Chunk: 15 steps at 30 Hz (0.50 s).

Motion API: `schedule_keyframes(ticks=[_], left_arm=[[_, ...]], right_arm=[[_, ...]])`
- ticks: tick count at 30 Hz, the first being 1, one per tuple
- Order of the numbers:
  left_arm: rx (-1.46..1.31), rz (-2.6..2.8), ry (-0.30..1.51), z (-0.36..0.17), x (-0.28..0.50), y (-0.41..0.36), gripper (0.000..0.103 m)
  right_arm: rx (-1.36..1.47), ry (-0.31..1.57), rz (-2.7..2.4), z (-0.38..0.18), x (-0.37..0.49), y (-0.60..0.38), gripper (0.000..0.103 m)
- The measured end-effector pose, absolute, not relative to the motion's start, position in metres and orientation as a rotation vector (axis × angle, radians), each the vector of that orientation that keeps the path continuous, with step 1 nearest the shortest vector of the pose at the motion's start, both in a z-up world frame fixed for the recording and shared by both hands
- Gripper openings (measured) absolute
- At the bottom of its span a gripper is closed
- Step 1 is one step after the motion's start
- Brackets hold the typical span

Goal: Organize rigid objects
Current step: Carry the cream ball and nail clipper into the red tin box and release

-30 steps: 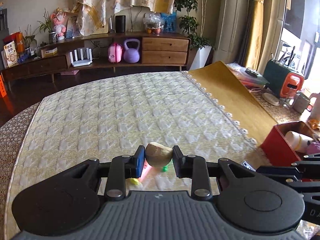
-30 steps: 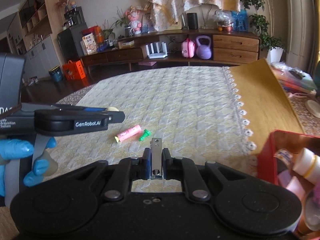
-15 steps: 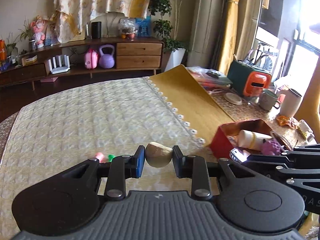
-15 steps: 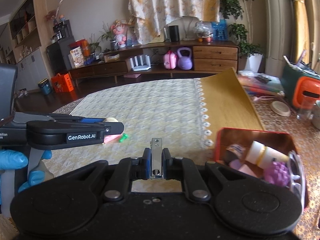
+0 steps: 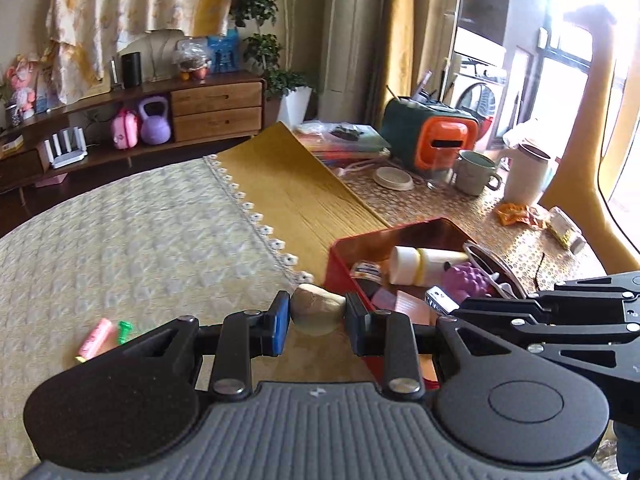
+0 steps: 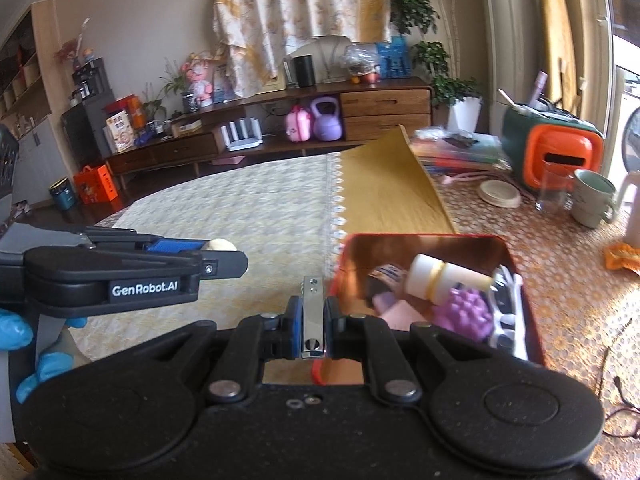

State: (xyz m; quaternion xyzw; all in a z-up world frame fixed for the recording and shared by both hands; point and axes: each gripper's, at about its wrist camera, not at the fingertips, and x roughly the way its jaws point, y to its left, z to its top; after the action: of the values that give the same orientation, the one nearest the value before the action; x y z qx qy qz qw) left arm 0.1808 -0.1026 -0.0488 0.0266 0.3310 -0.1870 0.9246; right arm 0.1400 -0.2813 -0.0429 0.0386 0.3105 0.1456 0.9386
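Left wrist view shows the left gripper clenched on a smooth beige rounded stone, its blue-padded fingers pressing the stone's two sides, and the stone hangs just at the near left corner of the red rectangular metal tin, over the yellow mat beside it. Inside the tin lie a white cylindrical bottle with yellow bands, a purple knobbly ball just right of the bottle, a small printed packet at the bottle's left end, and pink flat pieces on the tin's floor. Well to the left of the tin, on the cream quilted cloth, a pink cylindrical tube lies beside a small green plastic piece, the two close together. The right gripper reaches in from the right over the tin's near edge. From the right wrist view, that right gripper grasps a flat silver metal nail clipper standing upright between its closed pads, held just left of the tin's near left corner. The left gripper shows there side-on, further left of the tin, carried by a hand in a blue glove, with the stone peeking above its finger.
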Motion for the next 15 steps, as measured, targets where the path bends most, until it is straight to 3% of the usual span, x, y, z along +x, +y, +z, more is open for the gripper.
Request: schedule_keyframes(ticks=[15], left_arm=[[0.161, -0.485, 0.758, -0.077, 0.207, -0.187, 0.029]], right_arm=[[0.11, 0.657, 0.198, -0.07, 0.144, -0.335, 0.011]])
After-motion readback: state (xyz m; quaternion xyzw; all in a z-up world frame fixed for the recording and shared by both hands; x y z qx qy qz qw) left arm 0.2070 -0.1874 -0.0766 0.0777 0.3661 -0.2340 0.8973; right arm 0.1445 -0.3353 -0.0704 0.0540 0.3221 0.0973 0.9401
